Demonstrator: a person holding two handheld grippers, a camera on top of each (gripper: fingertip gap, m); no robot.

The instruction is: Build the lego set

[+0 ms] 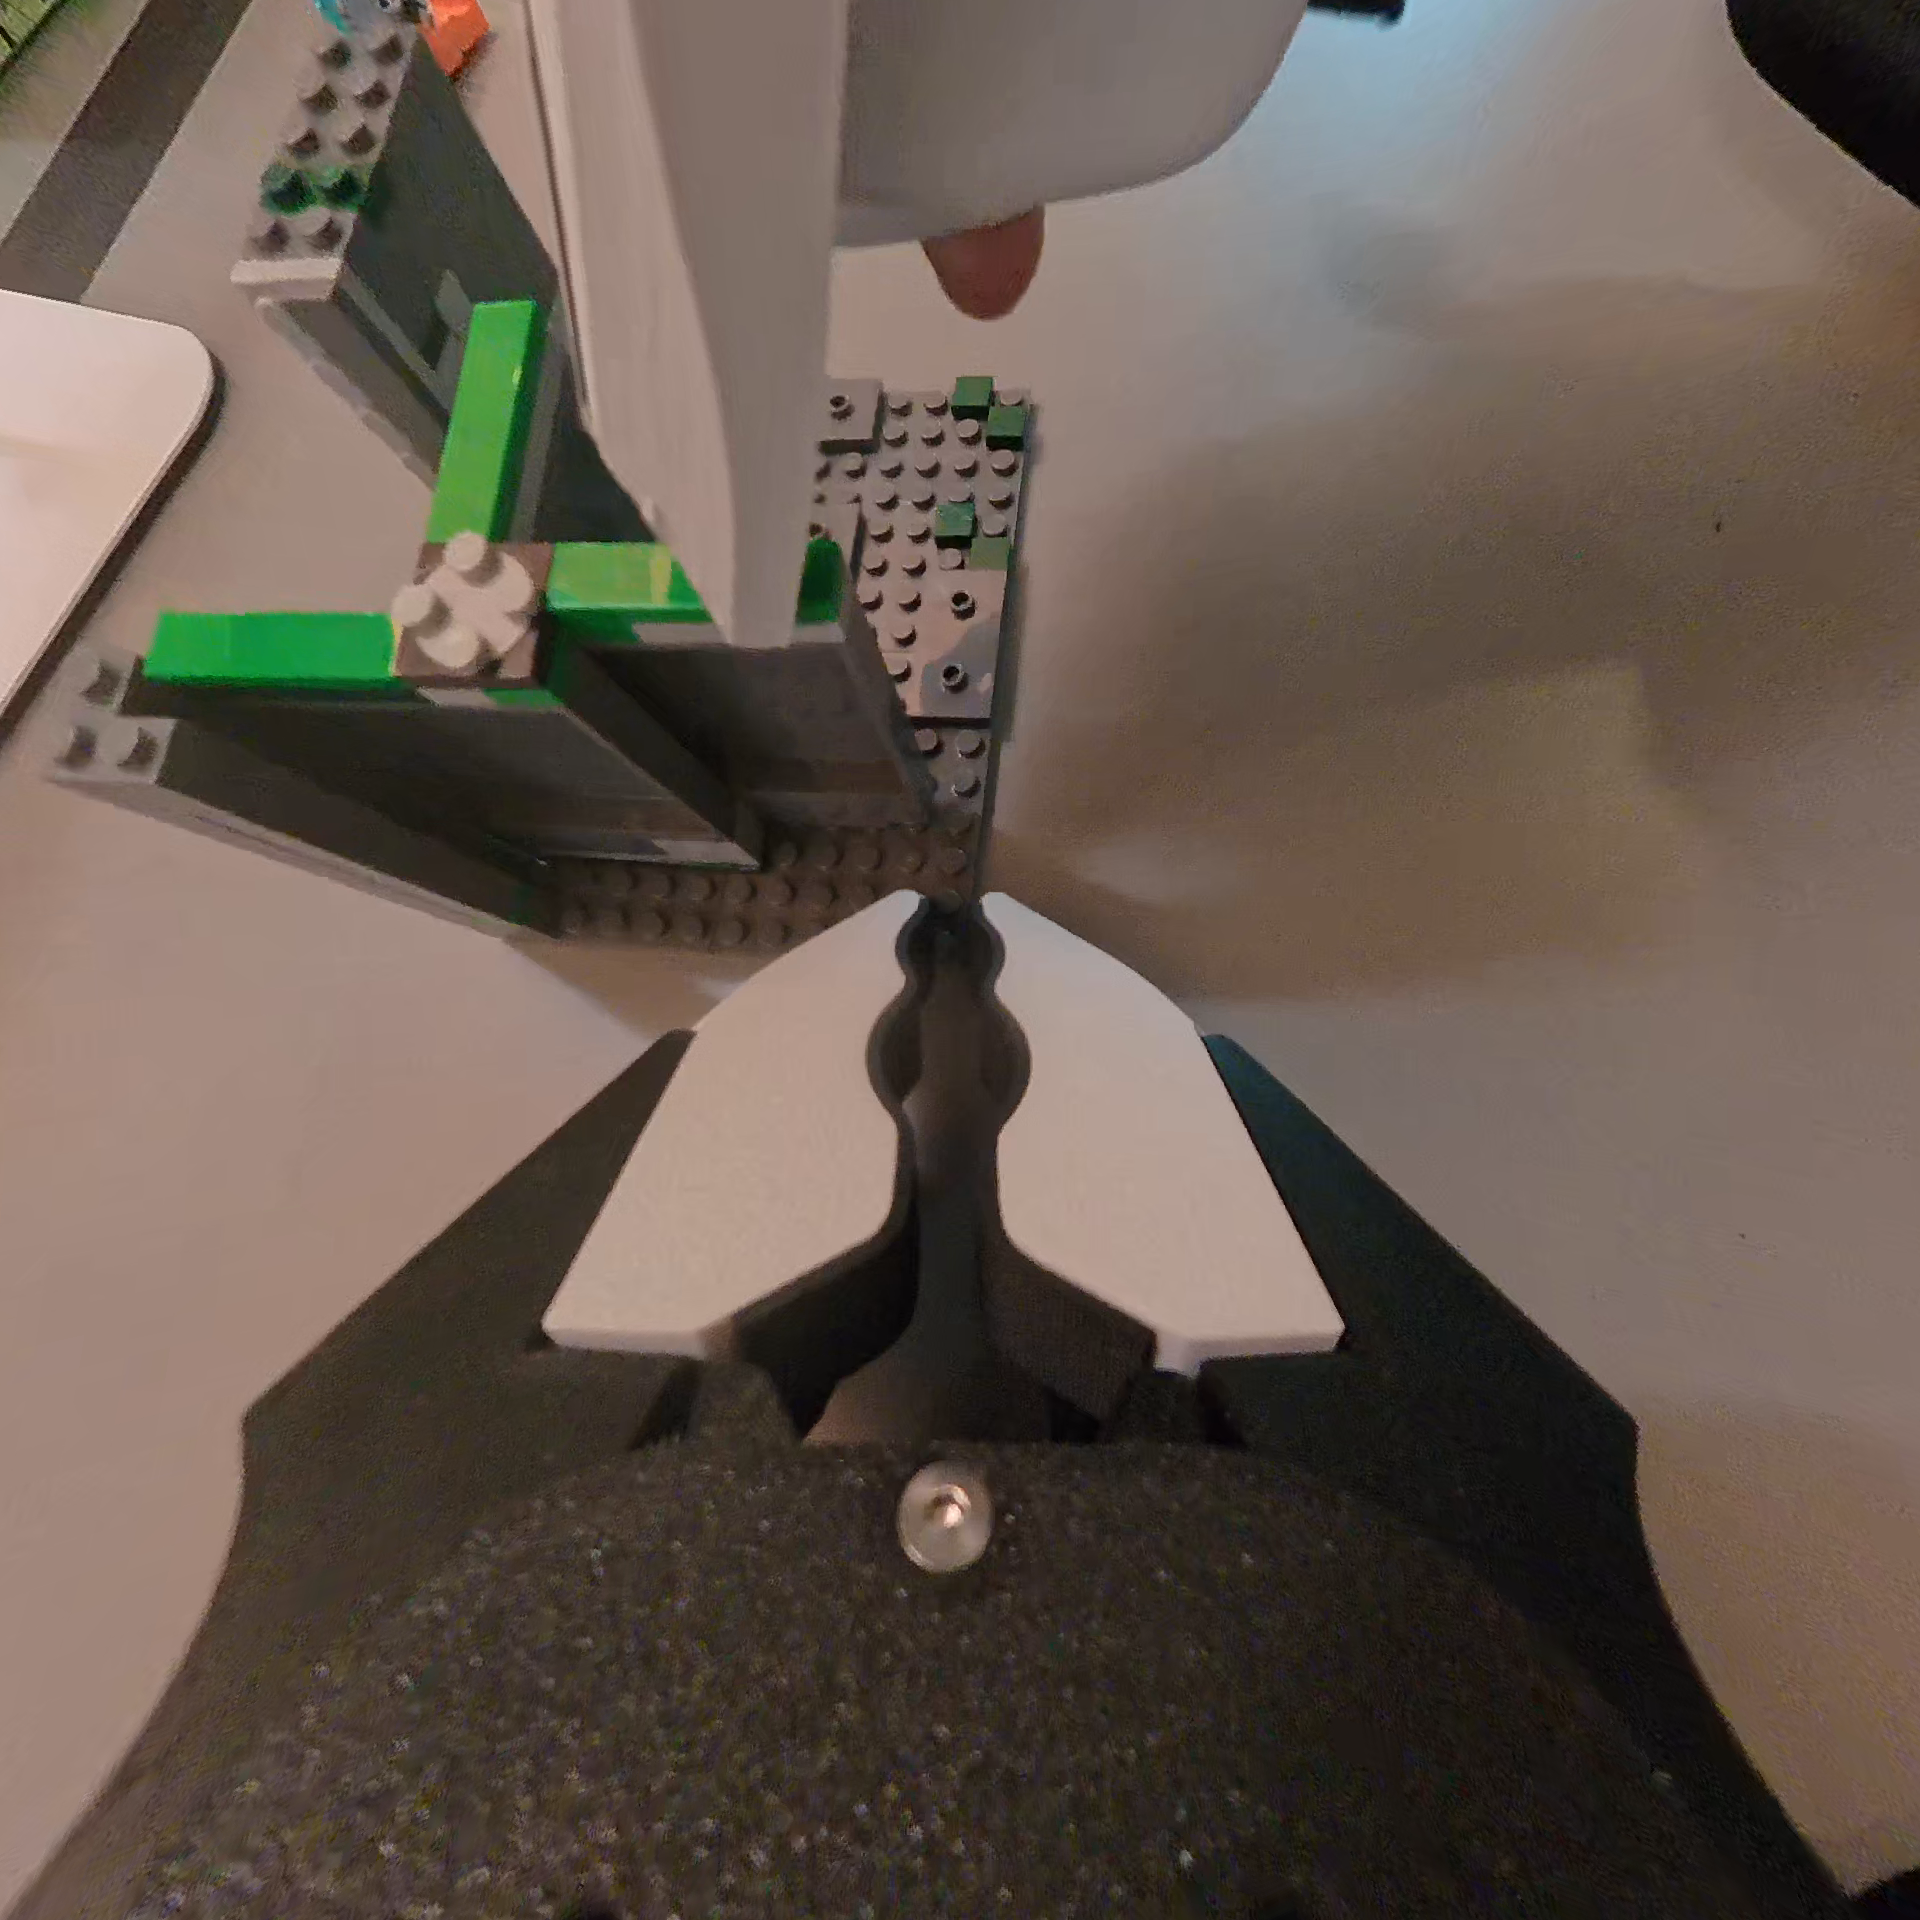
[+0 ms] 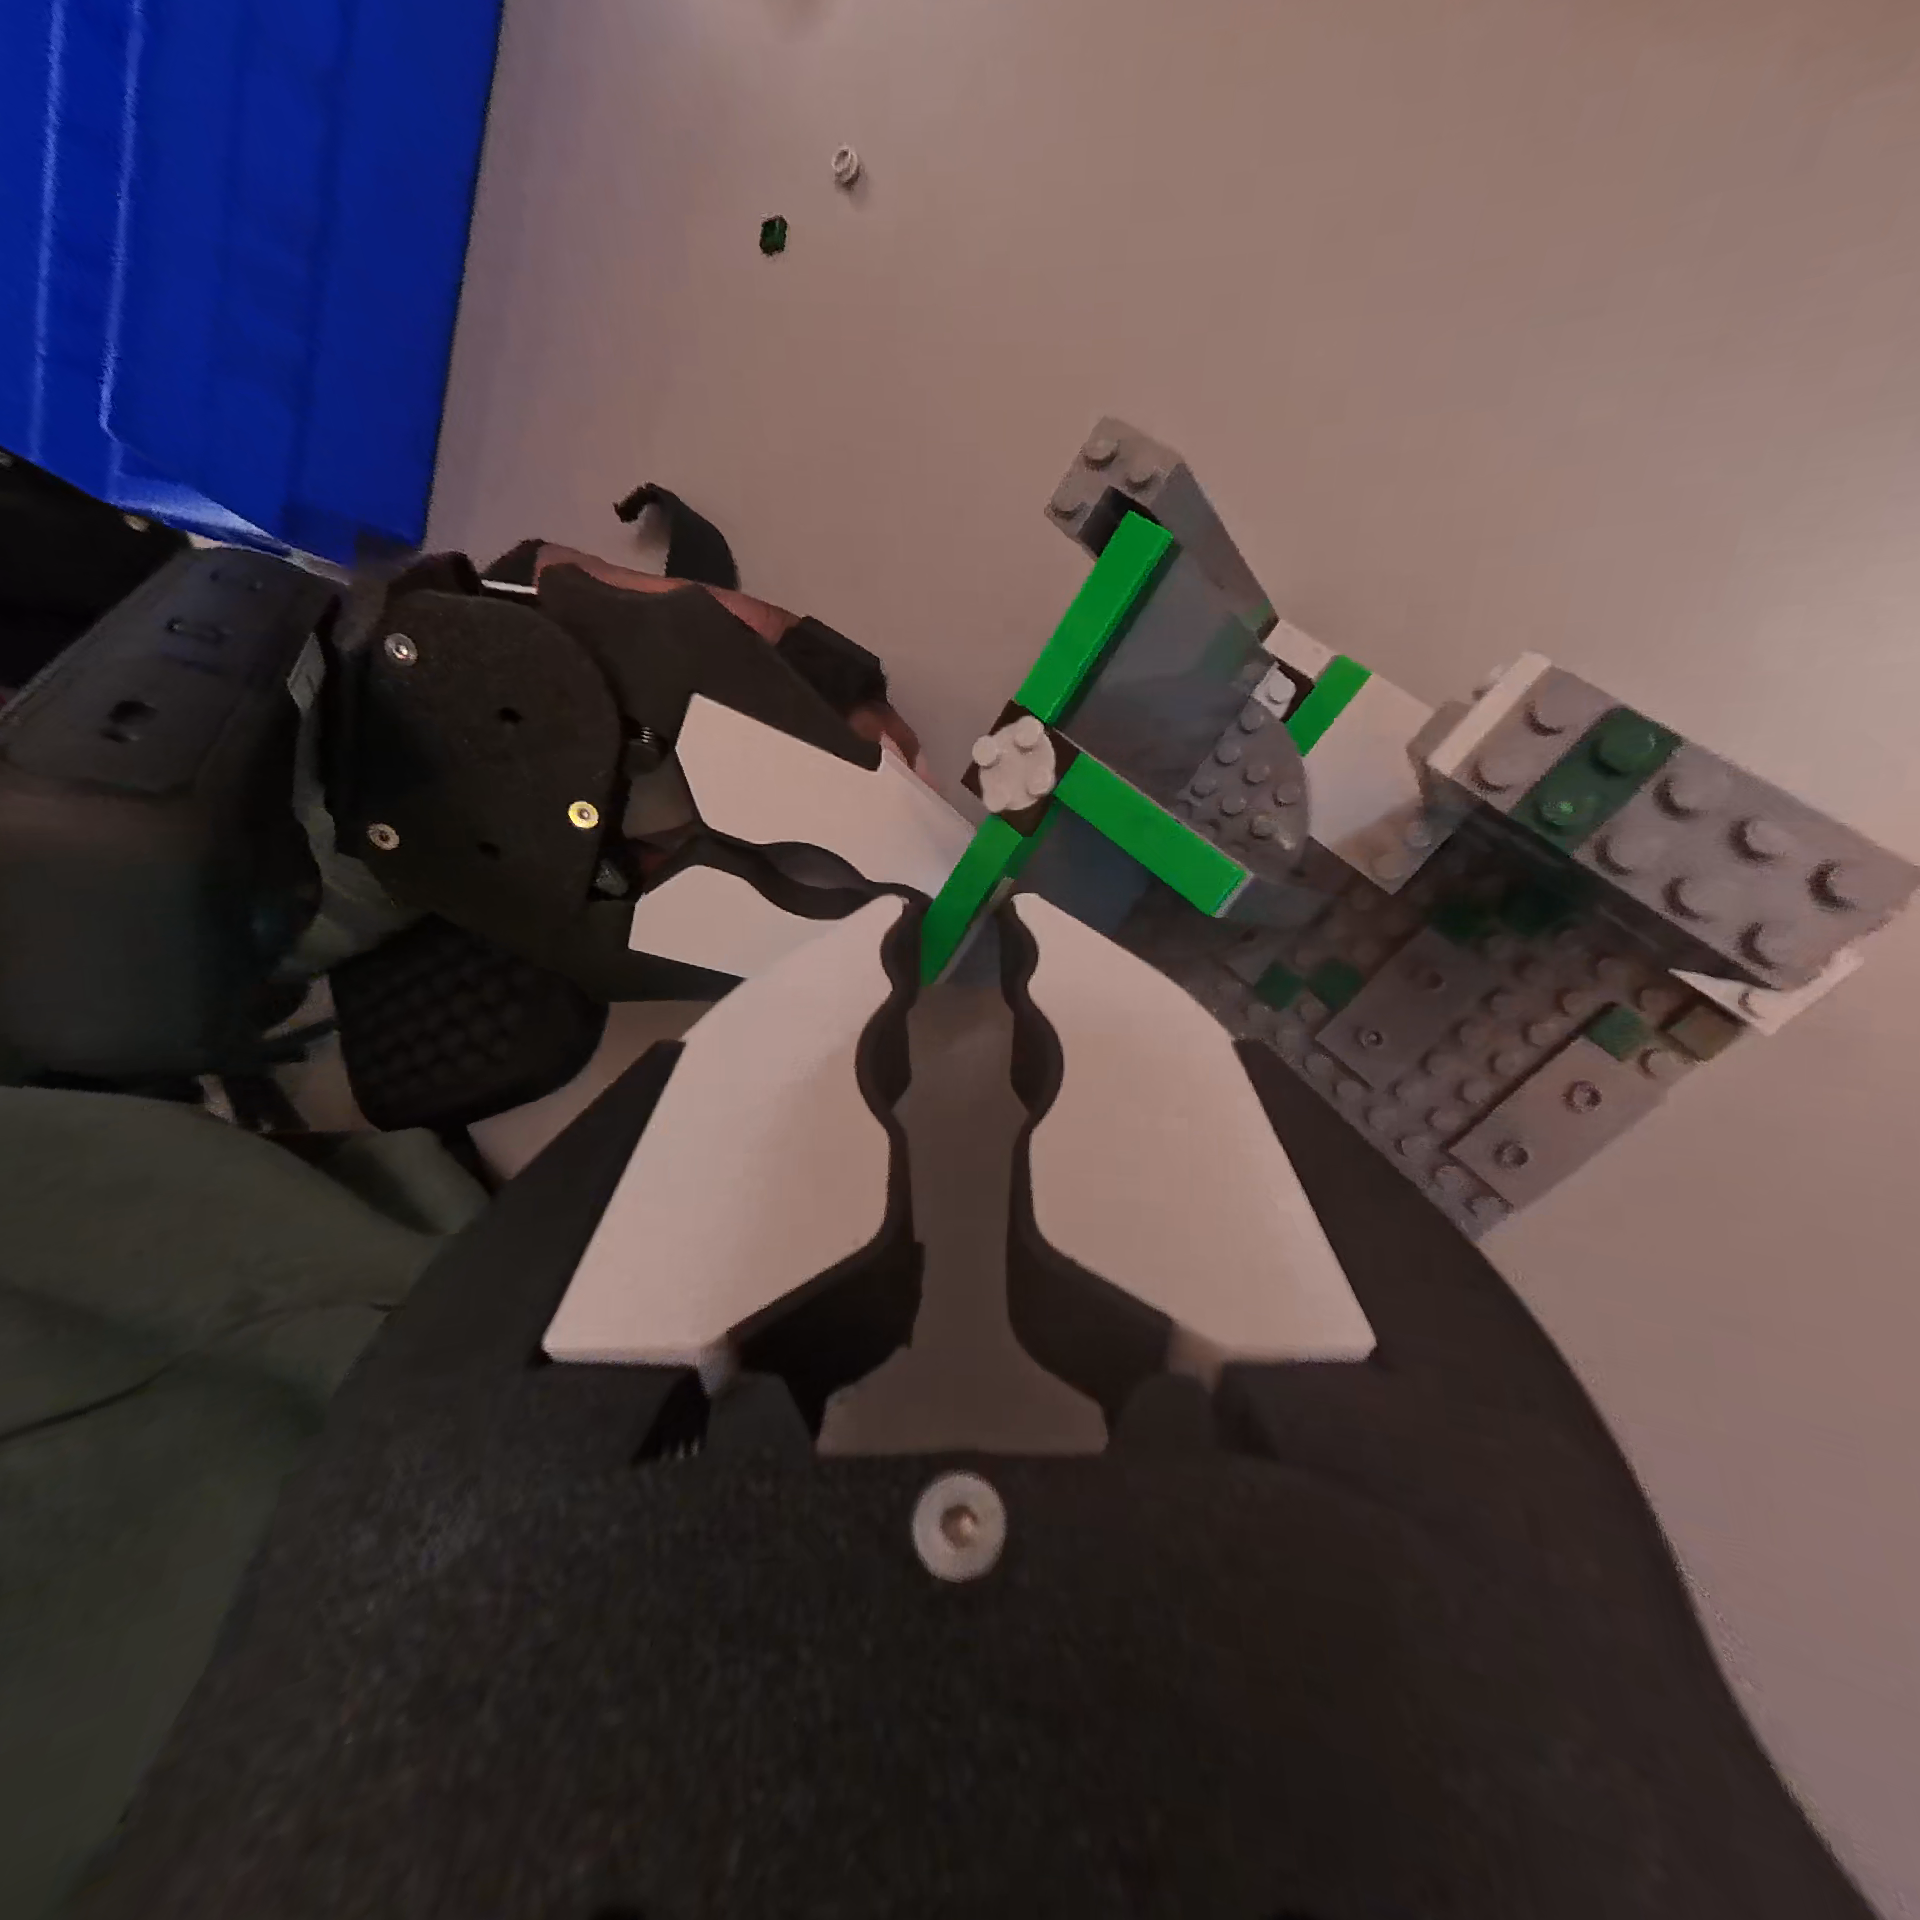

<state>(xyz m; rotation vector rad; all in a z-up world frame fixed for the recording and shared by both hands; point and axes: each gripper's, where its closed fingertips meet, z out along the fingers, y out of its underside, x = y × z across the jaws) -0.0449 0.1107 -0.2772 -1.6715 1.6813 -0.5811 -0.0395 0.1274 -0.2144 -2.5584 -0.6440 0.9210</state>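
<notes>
The lego build (image 1: pixel 644 727) is a dark grey studded baseplate (image 1: pixel 935 540) with grey walls topped by bright green tiles (image 1: pixel 488 426) that form a cross around a light grey round piece (image 1: pixel 462 613). My left gripper (image 1: pixel 951 912) is shut on the near corner of the baseplate. My right gripper (image 2: pixel 964 940) is shut on one green-topped wall (image 2: pixel 977 894) of the cross. The build (image 2: pixel 1455 935) shows tilted in the right wrist view, with the left gripper (image 2: pixel 904 894) coming in from the left. A white finger of the right gripper (image 1: pixel 748 416) hides part of the cross.
A white rounded tray edge (image 1: pixel 125 416) lies at the left, an orange piece (image 1: pixel 457 31) at the top. Two small loose pieces, dark green (image 2: pixel 772 235) and light grey (image 2: pixel 847 164), lie on the table farther off. A blue sheet (image 2: pixel 229 260) hangs at the left. A fingertip (image 1: pixel 987 270) shows behind. One gripper's finger ends stand about 7 centimetres off the other's. The orange piece (image 1: pixel 457 31) is about equally far from each gripper, around 30 centimetres.
</notes>
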